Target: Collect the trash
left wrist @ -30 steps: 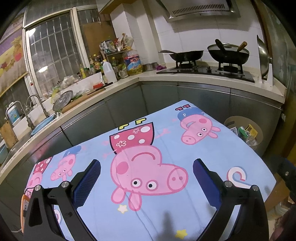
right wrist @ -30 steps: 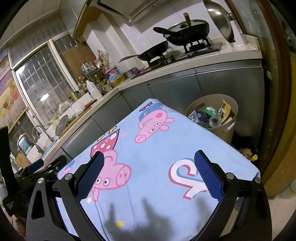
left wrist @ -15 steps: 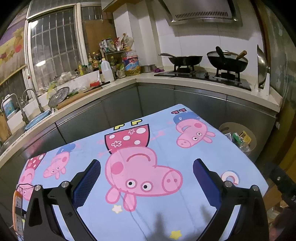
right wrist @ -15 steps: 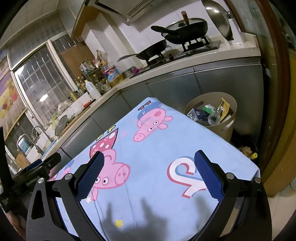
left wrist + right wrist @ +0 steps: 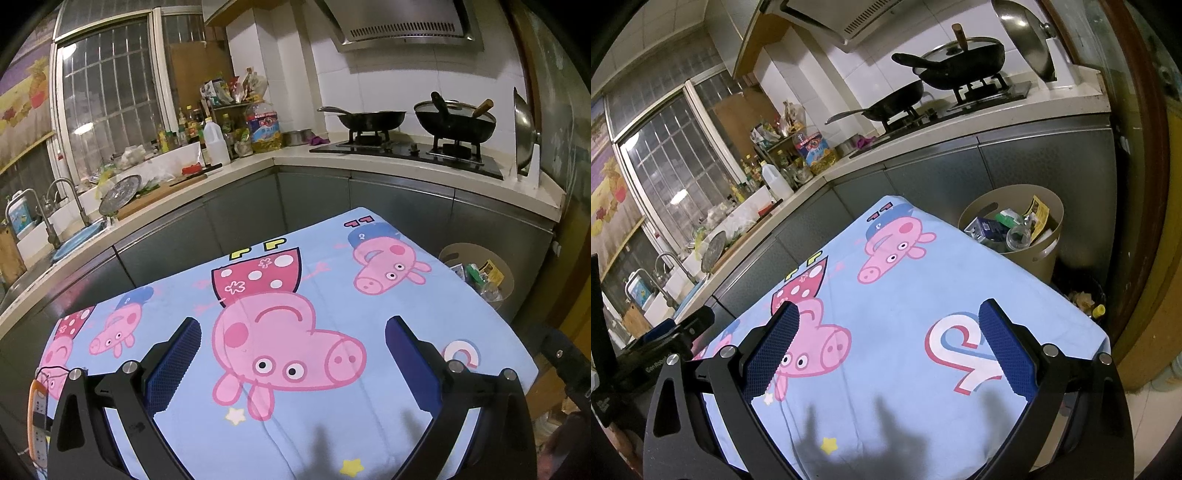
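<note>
1. Trash fills the beige trash bin: a clear plastic bottle, a dark blue carton and a yellow printed wrapper show above its rim. The bin stands on the floor ahead and to the right of the right gripper, just beside the far right corner of the table and against the grey cabinets. In the left wrist view the same bin sits far to the right of the left gripper.
2. Both grippers hang above the table with their blue-padded jaws spread wide and nothing between them.
3. Under and ahead of both lies a light blue cartoon-pig tablecloth; the big pink pig print sits between the left gripper's jaws, and a pink-and-white letter print lies by the right gripper's right jaw.
4. Dark shadows of the tools fall on the cloth's near edge.
5. Left of the right gripper, part of the other black tool body shows at the table's side.
6. Beyond the table runs an L-shaped countertop. Straight ahead and right of the left gripper, a frying pan and a lidded wok sit on the gas stove, under a range hood.
7. In the counter's corner stand a large cooking-oil bottle and a white jug.
8. Far left, a faucet rises over the sink below the barred window.
</note>
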`<state>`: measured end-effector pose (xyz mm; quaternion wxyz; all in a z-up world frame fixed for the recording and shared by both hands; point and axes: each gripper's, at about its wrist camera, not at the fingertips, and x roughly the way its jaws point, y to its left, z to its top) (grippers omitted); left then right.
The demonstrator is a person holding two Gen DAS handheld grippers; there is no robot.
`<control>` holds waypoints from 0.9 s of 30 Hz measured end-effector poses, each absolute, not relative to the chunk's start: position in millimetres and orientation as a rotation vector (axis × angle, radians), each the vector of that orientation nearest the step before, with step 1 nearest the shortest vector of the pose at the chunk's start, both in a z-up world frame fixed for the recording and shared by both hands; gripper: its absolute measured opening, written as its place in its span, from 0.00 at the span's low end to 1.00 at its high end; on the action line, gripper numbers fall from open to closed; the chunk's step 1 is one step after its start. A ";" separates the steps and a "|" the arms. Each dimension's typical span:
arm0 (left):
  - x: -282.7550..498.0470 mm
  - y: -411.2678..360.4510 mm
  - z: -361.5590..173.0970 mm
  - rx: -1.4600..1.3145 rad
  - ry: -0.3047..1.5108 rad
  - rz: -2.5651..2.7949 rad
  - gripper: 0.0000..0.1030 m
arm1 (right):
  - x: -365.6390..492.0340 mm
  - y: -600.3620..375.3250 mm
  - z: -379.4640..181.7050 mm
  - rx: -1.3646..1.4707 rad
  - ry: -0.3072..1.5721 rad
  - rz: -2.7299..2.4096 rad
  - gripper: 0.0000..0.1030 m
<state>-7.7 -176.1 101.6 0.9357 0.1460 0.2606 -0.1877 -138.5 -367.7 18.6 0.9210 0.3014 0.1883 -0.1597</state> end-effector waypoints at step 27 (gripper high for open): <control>-6.1 -174.3 90.5 0.307 0.546 -0.373 0.97 | -147.4 -367.7 21.2 0.624 0.371 -0.321 0.94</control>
